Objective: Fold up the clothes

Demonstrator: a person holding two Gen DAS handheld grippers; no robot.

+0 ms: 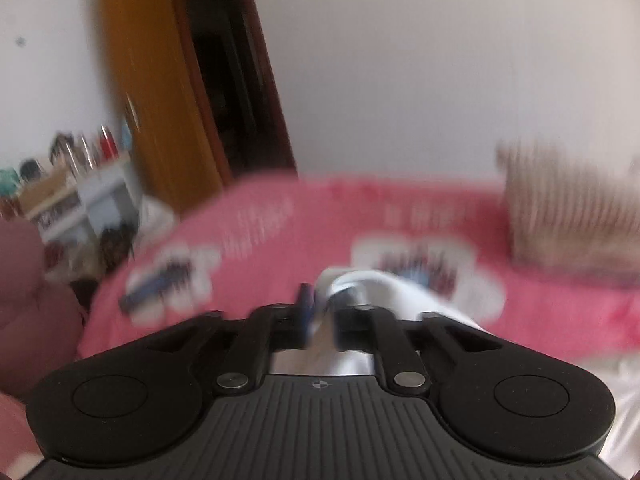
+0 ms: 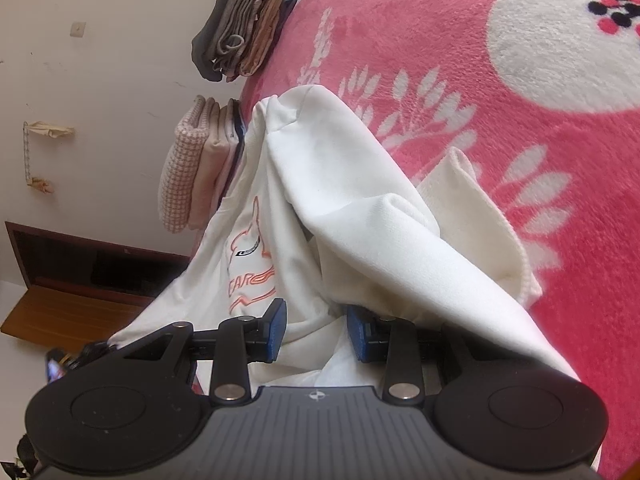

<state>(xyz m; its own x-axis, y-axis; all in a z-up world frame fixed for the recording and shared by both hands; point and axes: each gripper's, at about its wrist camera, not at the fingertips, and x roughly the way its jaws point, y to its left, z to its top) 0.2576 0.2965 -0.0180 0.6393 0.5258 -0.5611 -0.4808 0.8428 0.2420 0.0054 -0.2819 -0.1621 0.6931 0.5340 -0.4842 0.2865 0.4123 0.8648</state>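
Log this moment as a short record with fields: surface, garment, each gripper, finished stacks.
surface: pink flowered blanket
garment: white sweatshirt with orange print, bunched, not yet folded
right gripper: fingers apart, white cloth lying between them; no clamp visible
left gripper: view blurred, white cloth in front of the fingers; state unclear
finished stacks: grey-brown pile and pink-beige pile, both at the blanket's edge by the wall
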